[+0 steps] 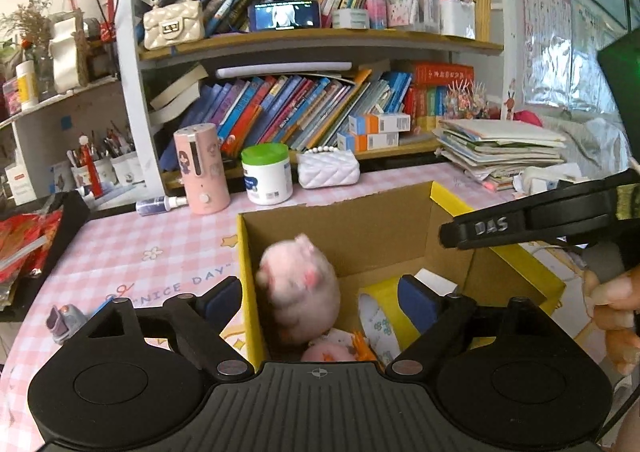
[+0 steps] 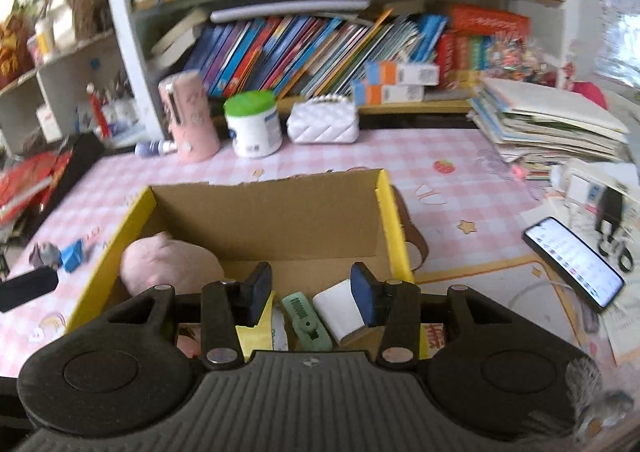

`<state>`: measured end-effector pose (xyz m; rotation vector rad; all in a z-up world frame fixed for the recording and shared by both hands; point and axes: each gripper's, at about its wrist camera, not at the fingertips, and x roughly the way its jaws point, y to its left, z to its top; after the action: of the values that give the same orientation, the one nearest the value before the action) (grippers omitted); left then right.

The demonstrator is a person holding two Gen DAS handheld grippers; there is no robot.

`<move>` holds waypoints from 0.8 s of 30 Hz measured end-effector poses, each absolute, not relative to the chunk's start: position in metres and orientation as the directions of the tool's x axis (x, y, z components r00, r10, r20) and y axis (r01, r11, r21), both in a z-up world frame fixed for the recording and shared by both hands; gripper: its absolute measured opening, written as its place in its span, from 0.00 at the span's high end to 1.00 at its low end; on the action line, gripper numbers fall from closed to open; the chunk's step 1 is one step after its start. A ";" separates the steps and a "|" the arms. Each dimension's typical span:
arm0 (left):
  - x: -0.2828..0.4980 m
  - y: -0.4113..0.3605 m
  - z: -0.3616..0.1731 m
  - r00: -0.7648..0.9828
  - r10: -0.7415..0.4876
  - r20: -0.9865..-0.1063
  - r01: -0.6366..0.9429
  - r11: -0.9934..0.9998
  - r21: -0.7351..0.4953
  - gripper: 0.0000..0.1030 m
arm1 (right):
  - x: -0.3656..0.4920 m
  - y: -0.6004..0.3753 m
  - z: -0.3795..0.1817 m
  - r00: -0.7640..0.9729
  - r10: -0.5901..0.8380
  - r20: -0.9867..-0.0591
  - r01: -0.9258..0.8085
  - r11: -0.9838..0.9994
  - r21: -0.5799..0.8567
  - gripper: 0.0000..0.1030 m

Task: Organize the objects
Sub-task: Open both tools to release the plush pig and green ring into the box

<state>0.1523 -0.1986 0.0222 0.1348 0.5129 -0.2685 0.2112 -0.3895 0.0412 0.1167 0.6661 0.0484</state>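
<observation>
An open cardboard box (image 1: 352, 204) with yellow edges stands on the pink checked tablecloth. My left gripper (image 1: 320, 302) is open above its left part. A blurred pink plush pig (image 1: 300, 292) is between the pads, touching neither. Lower in the box lie a second pink plush (image 1: 328, 352), a yellow and white roll (image 1: 380, 316) and a white packet (image 1: 436, 280). My right gripper (image 2: 313, 294) is open over the box (image 2: 264, 182) with nothing between its pads. Under it lie a green clip (image 2: 306, 320) and the white packet (image 2: 340, 312). The plush pig (image 2: 168, 264) sits at the box's left.
Behind the box stand a pink cylinder (image 1: 202, 172), a green-lidded jar (image 1: 267, 174) and a white quilted purse (image 1: 328, 169), in front of bookshelves. A lit phone (image 2: 572, 264) and a pile of books (image 2: 552, 124) are at the right. A small grey toy (image 1: 64, 318) lies left.
</observation>
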 end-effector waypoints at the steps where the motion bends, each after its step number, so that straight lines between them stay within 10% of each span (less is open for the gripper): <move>1: 0.149 -0.196 0.022 0.837 -0.222 -0.500 0.287 0.956 0.056 0.15 | 0.205 -0.390 0.043 0.792 0.070 -0.607 0.009 0.992 0.126 0.60; 24: 0.075 -0.119 -0.012 0.744 -0.200 -0.638 0.275 0.961 0.020 0.13 | 0.068 -0.325 0.007 0.722 -0.161 -0.673 0.225 0.974 0.009 0.36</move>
<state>0.0750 -0.1190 -0.0116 0.1153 0.6842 -0.2607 0.0684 -0.3249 0.0068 0.0921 0.7340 -0.2133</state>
